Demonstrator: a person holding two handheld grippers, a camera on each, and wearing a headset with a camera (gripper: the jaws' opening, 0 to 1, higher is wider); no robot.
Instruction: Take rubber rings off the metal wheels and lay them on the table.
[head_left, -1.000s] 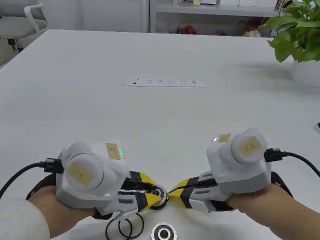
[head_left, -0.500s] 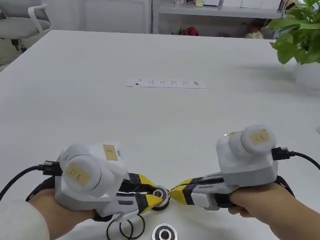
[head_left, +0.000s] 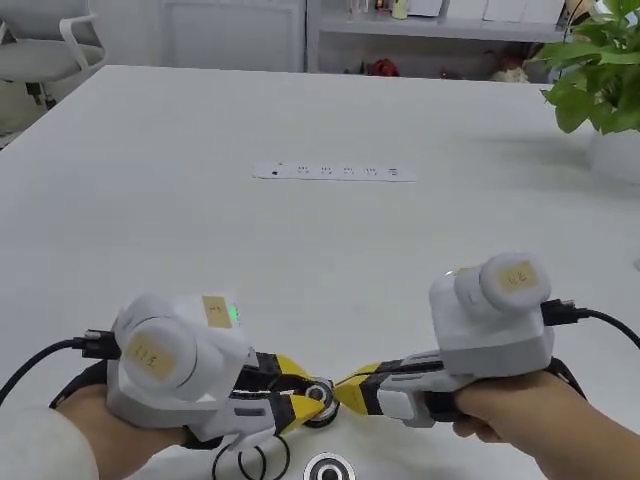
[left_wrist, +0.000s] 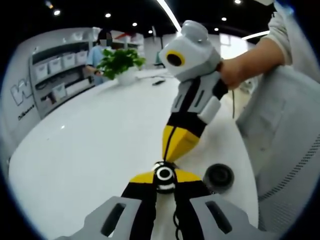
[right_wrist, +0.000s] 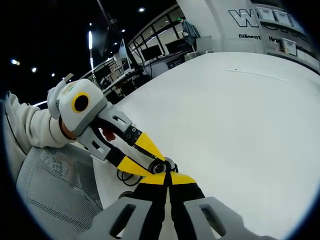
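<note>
A small metal wheel (head_left: 319, 392) (left_wrist: 164, 174) (right_wrist: 161, 166) with a black rubber ring on its rim is held just above the table, near its front edge. My left gripper (head_left: 310, 396) (left_wrist: 164, 176) is shut on that wheel from the left. From the right, my right gripper (head_left: 341, 391) (right_wrist: 169, 175) has its yellow jaws pressed together at the wheel's rim, pinching the ring. A second wheel (head_left: 328, 468) (left_wrist: 219, 176) lies flat on the table just below them. Two loose black rubber rings (head_left: 254, 462) (right_wrist: 124, 175) lie under the left gripper.
The white table (head_left: 320, 250) stretches far ahead, with a white power strip (head_left: 333, 172) at its middle. A potted plant (head_left: 600, 70) stands at the back right. Shelves and a chair are beyond the far edge.
My right gripper has risen a little and rolled at the wrist, while its tips have stayed at the wheel. The left gripper has kept hold of the wheel. The head camera has shifted slightly.
</note>
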